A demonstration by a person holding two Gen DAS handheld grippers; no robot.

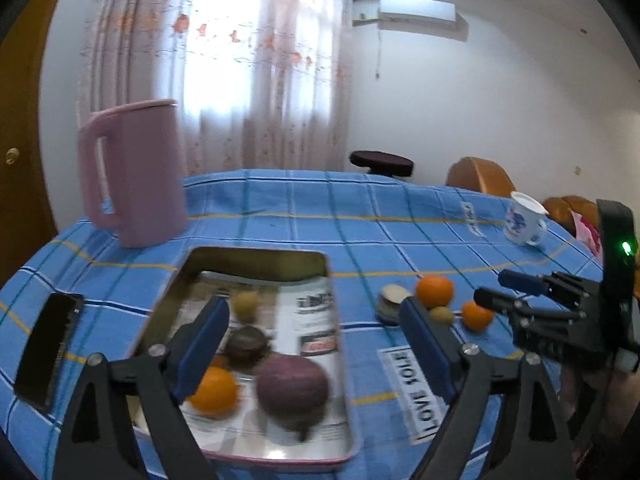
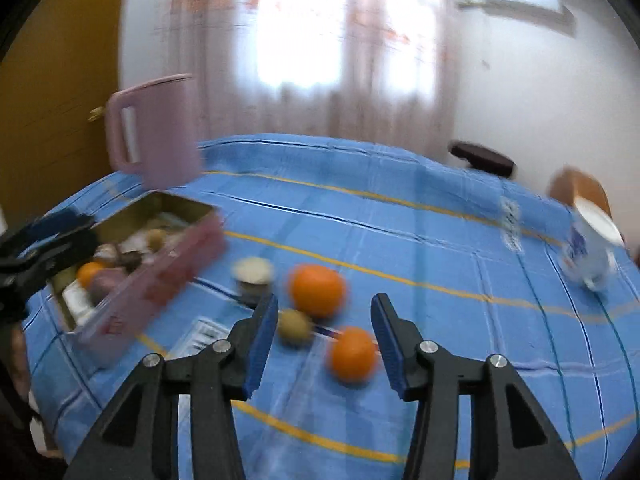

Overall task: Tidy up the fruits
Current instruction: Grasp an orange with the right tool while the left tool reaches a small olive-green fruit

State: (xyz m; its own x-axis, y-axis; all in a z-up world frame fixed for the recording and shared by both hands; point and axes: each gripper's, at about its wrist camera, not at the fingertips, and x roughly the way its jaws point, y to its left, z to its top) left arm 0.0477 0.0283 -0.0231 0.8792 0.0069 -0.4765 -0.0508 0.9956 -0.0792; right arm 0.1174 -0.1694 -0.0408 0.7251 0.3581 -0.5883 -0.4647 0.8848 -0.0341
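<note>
On blue checked tablecloth (image 1: 280, 208), pink jug (image 1: 136, 176), curtained window (image 1: 256, 60)

Fruits (image 1: 435, 290) right of tin (image 1: 260, 256)

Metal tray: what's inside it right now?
The tray holds an orange, a large purple fruit, a dark round fruit, a kiwi, on printed paper. The left gripper's fingers cover part.

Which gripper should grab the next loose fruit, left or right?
Right, probably. The right gripper is open and faces the small orange, kiwi and big orange on the cloth. The left gripper, also open, hangs over the tray.
</note>
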